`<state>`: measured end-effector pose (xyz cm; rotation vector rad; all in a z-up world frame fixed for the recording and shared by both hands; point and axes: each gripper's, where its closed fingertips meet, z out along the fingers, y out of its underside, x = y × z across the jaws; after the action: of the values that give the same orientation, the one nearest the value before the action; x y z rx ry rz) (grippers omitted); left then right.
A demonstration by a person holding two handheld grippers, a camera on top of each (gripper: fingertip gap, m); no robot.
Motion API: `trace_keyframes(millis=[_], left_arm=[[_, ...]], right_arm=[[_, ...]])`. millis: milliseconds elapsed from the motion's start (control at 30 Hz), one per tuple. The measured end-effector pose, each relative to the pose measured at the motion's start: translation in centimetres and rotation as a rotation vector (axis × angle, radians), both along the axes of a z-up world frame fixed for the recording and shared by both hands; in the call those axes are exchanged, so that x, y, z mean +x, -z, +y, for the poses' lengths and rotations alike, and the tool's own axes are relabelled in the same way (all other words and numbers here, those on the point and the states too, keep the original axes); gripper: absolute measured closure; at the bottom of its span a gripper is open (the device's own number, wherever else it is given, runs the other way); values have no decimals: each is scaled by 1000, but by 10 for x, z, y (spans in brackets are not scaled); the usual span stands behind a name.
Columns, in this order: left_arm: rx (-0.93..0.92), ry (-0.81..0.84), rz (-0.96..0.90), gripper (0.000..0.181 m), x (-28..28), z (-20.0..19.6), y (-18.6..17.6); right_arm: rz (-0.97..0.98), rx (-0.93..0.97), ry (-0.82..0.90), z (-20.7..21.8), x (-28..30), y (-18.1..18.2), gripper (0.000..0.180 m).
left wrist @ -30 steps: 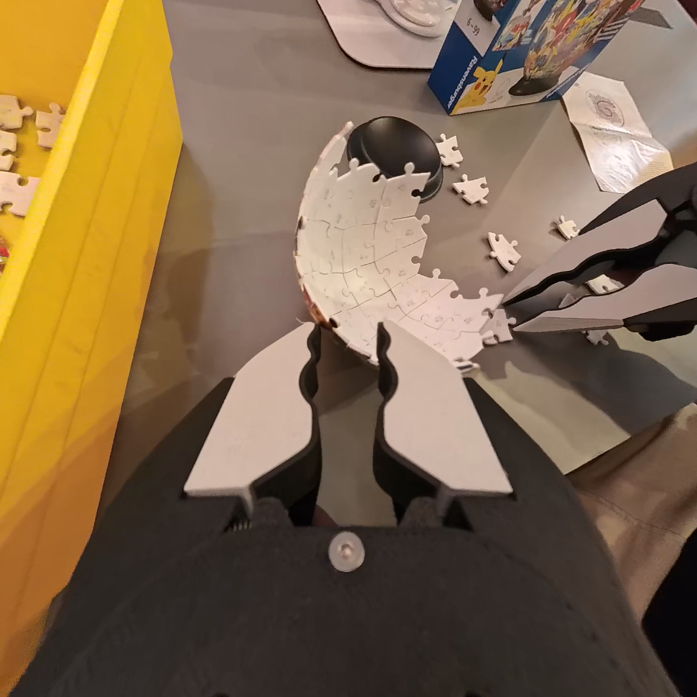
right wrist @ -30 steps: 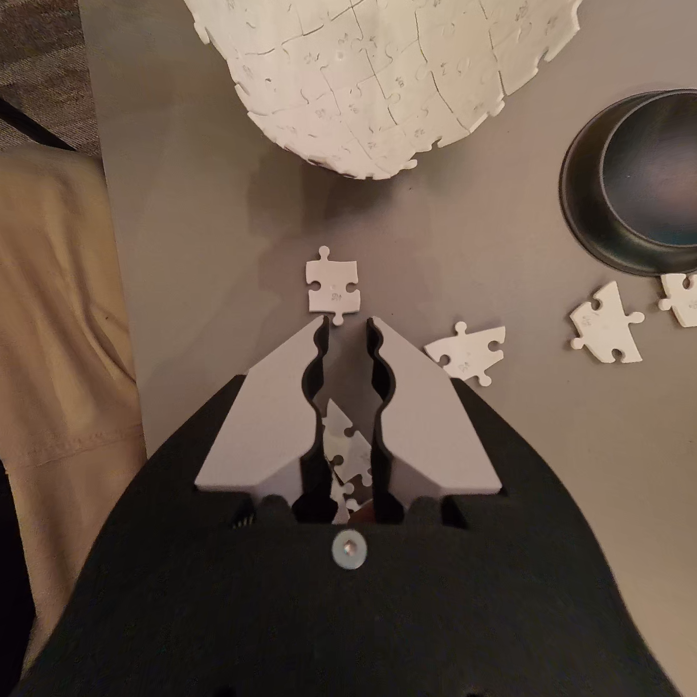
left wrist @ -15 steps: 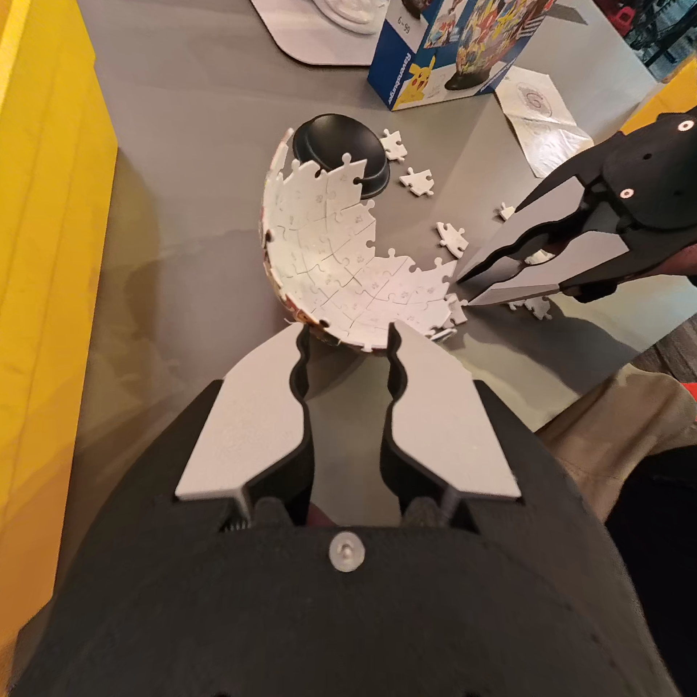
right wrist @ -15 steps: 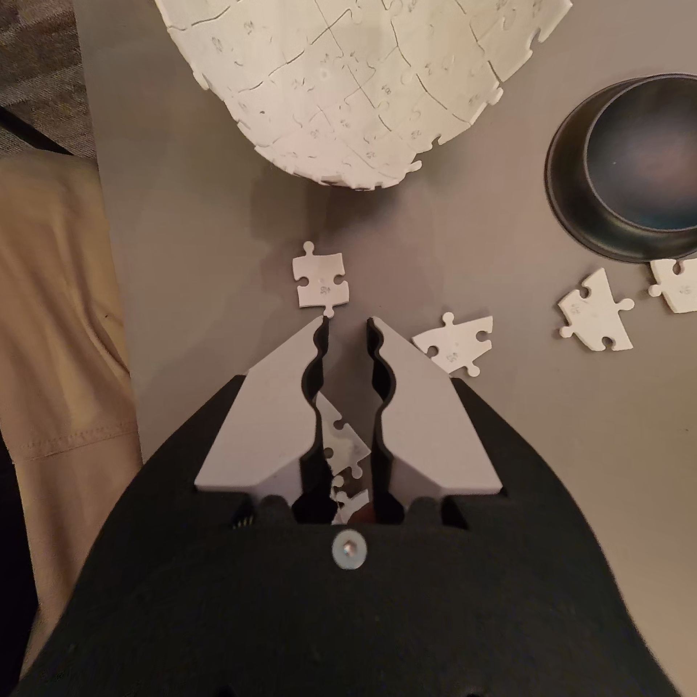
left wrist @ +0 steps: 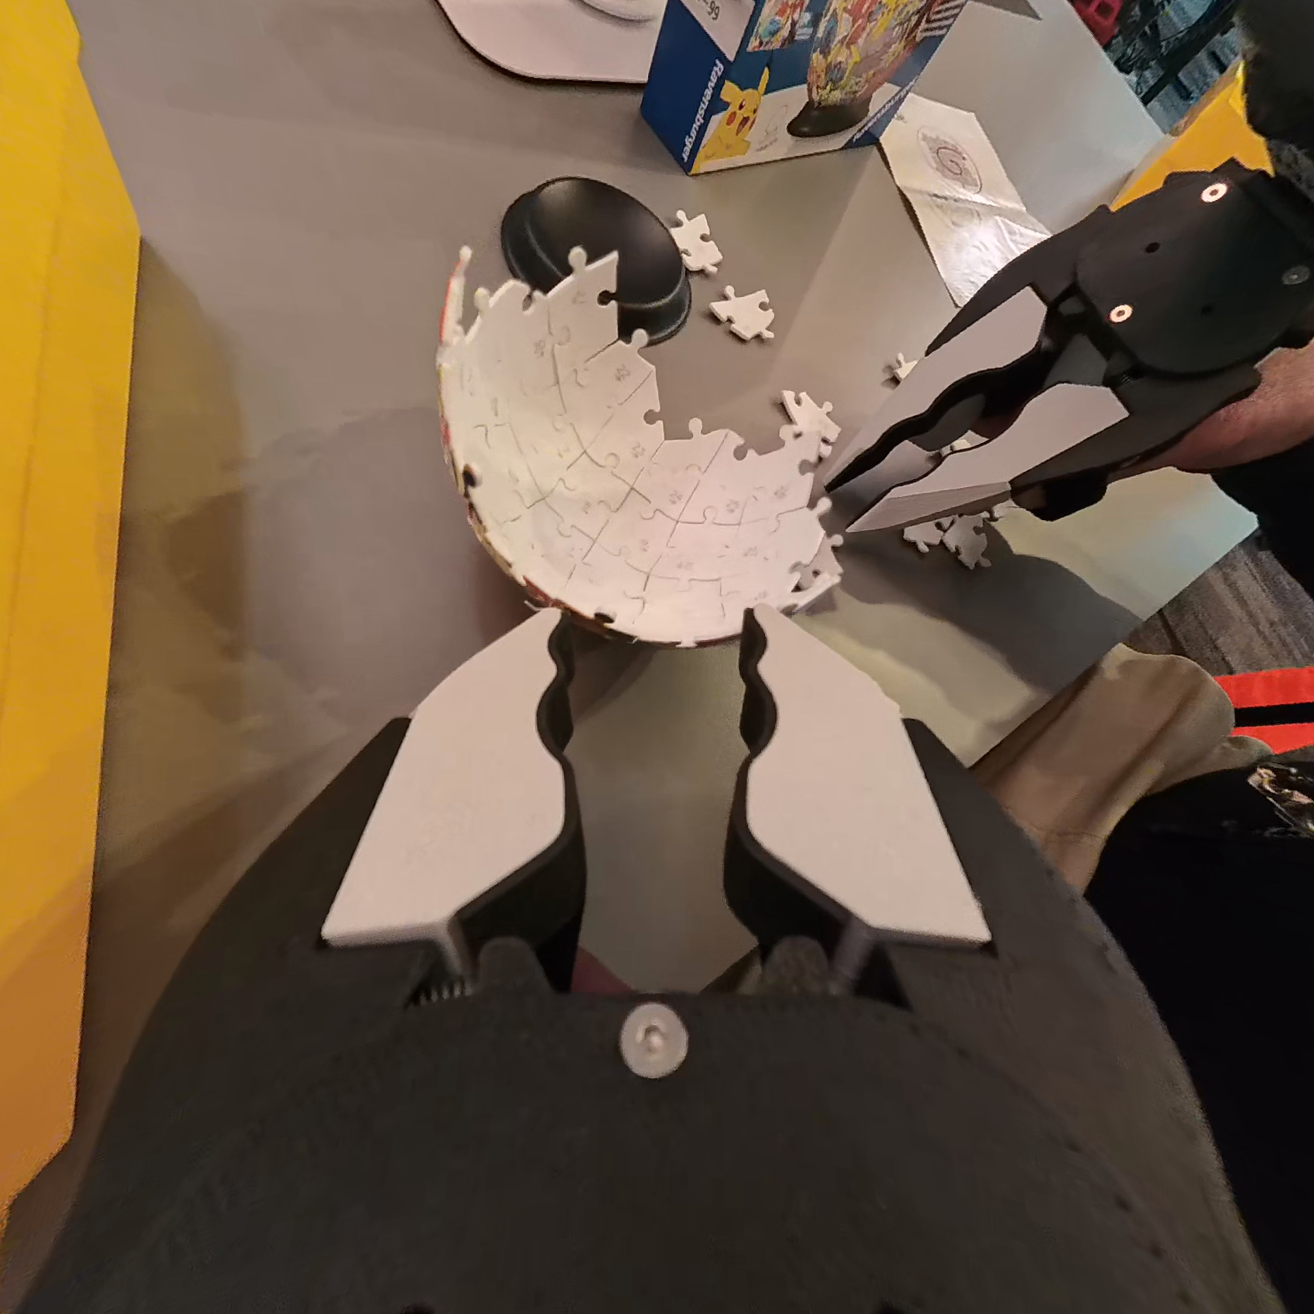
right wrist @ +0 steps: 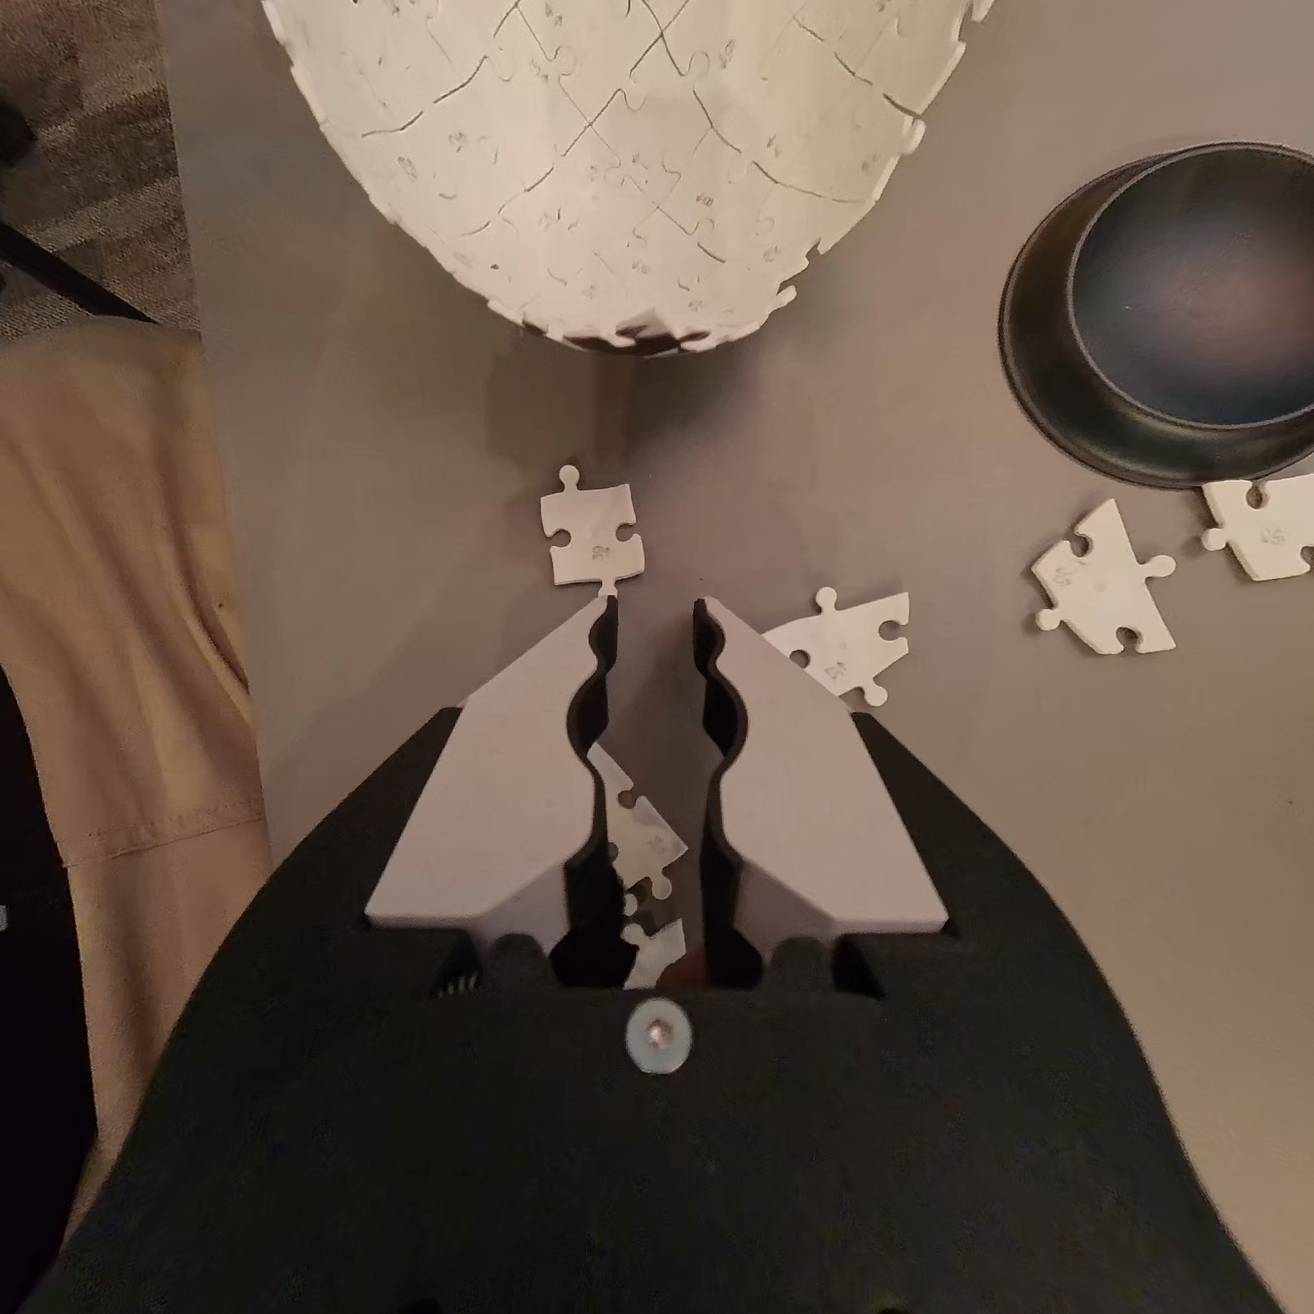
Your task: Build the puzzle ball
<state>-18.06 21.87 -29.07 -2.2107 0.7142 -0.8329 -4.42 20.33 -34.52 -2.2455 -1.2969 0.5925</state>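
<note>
Reaching for a loose piece, by the look of it. Half-built puzzle ball point(left wrist: 626, 490) resting rim-up on grey bench point(left wrist: 298, 298). Left tongs point(left wrist: 650, 626) released, empty, at the ball's near edge. Right tongs point(right wrist: 653, 604) parted, empty, tips just short of loose piece point(right wrist: 594, 530) near the ball; next: close on its edges.

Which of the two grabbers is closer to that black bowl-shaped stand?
Right. The right hand-held gripper sits just beyond the half-built ball, to one side of the black stand. The left hand-held gripper is on the ball's near side, farther off.
</note>
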Motion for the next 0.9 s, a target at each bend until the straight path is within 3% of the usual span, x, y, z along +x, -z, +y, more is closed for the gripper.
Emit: trace_keyframes(millis=[600,900], left_arm=[[48,-29,-53,133,-26,6,-25],[186,-93,220,122,-39,43,-15]], right_arm=[[20,-12,15,3,4,0,159],[12,-19,16,3,5,3,159]])
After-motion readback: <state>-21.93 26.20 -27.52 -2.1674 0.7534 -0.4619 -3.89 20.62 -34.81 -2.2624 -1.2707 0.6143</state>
